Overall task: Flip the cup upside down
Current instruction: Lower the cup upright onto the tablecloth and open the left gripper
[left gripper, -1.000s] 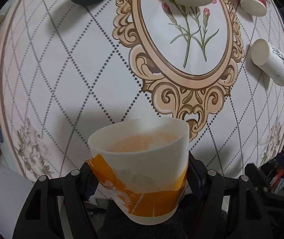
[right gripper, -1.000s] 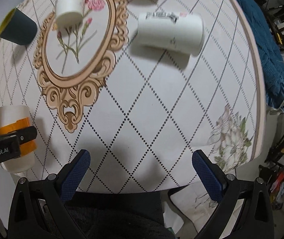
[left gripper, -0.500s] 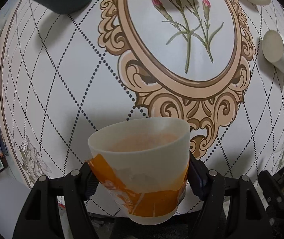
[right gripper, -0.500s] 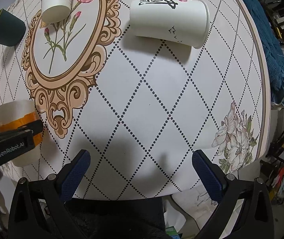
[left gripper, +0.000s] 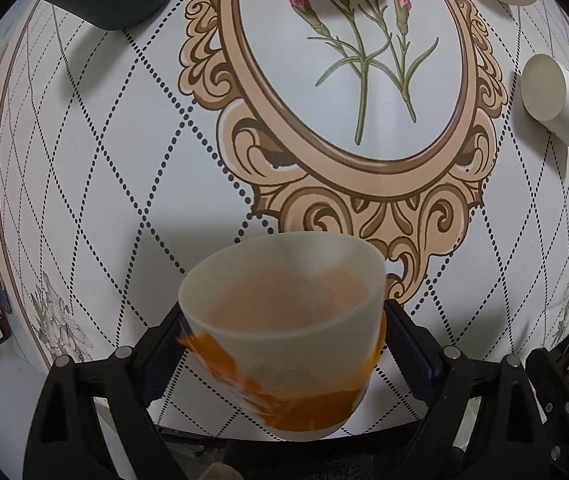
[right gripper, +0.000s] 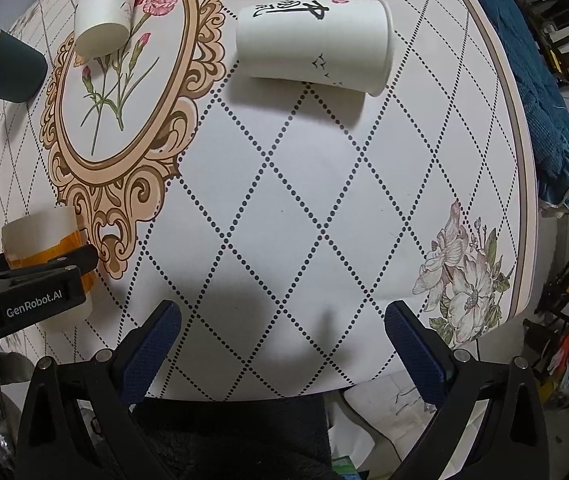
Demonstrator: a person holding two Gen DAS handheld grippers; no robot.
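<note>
Orange-banded cup (left gripper: 284,344) blurred, base hidden between left tongs (left gripper: 284,352).

The left claw (left gripper: 284,344) is showing matte black angular arms, silver screw heads gleaming at their joints, and dark blue pads. Seen from the right wrist camera, its side is bearing white "GenRobot.AI" lettering. The right claw (right gripper: 282,332) is wearing textured blue pads (right gripper: 152,344) on identical black, screw-studded arms.

Five cups (right gripper: 311,42), perhaps; two grippers (right gripper: 282,334).
</note>
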